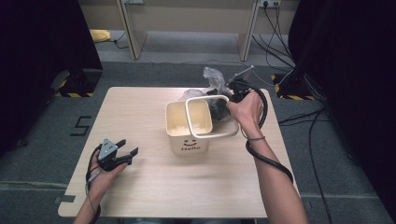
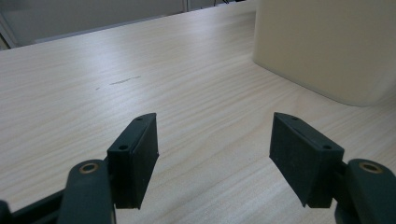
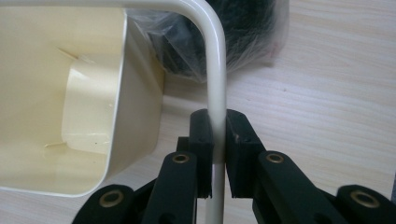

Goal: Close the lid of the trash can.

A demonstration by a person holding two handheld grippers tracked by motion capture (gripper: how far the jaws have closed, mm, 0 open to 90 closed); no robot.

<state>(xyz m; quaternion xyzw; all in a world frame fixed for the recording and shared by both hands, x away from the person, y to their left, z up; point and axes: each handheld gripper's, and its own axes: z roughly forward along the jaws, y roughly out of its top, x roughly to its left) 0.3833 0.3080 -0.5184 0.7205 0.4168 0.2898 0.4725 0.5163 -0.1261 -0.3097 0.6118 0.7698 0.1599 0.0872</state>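
Right tongs [image 3: 215, 154] clamped on cream rectangular plastic ring [image 1: 209, 116] tilted over cream plastic bin [image 1: 187, 128], left tongs [image 2: 215, 156] wide open, well apart on desk [image 1: 154, 186].

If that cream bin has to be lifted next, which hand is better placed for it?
The right. Its tongs are already shut on the bin's handle. The left tongs are open, resting on the table apart from the bin.
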